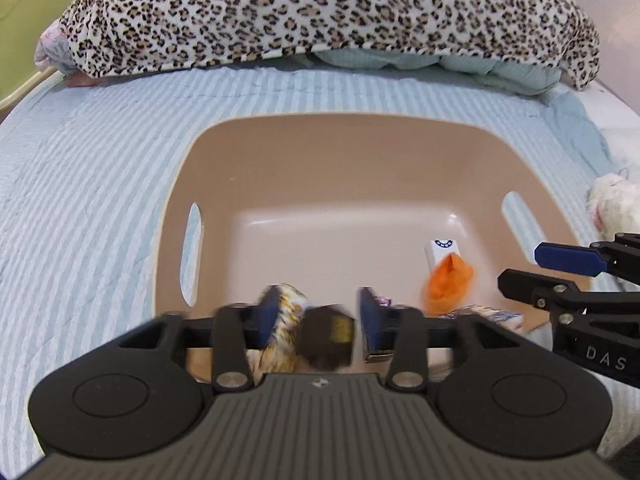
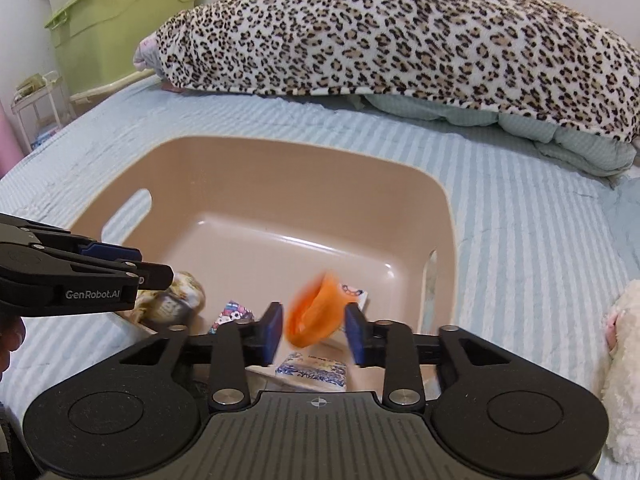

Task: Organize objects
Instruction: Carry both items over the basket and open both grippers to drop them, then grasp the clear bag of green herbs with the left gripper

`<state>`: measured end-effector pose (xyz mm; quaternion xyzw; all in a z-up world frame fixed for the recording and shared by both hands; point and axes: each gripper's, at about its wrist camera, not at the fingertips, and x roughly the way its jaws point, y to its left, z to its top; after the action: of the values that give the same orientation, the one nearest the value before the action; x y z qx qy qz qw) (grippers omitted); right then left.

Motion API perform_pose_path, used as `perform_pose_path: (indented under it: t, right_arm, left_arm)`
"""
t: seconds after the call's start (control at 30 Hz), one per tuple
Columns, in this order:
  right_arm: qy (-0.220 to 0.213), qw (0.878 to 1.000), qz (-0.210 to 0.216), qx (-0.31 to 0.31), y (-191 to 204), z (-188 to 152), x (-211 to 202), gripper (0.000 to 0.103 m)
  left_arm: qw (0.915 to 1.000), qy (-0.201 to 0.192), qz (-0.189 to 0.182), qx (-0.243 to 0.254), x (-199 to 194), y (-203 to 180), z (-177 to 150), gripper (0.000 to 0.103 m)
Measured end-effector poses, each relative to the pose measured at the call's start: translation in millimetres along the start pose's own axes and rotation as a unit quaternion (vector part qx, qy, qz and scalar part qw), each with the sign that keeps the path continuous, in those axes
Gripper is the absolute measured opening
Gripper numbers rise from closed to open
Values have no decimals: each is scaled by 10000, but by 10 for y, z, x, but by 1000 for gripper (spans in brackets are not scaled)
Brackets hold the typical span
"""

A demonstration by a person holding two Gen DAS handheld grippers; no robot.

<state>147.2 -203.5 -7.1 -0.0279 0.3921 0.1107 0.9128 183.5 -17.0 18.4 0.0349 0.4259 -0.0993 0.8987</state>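
Note:
A tan plastic basin sits on the striped bed. My left gripper is open over its near edge; a blurred dark object with a yellow label and a patterned wrapper lie between and below its fingers. My right gripper is open, with a blurred orange item between its fingers, not clamped. A white tile with a blue ring mark and small printed packets lie in the basin.
A leopard-print blanket lies across the far side of the bed over a pale quilt. A white plush toy lies at the right. A green storage bin stands at the far left.

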Motion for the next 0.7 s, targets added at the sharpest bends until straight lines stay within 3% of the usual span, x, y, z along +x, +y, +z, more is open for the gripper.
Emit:
perform_pose_path:
  t: [0.07, 0.3, 0.53, 0.7]
  right_arm:
    - [-87, 10000, 0, 9, -5, 12, -94, 56]
    - [-316, 9995, -5, 62, -33, -12, -446, 77]
    - [-287, 9995, -45, 145, -97, -179, -697, 82]
    - [-193, 9995, -118, 222, -127, -363, -772, 88]
  left_arm:
    - [9999, -154, 40, 44, -123, -13, 8, 70]
    - [9996, -267, -5, -7, -449, -6, -57, 72]
    - [9997, -243, -68, -24, -659, 8, -217, 75]
    - [9999, -105, -68, -29, -662, 23, -370, 83]
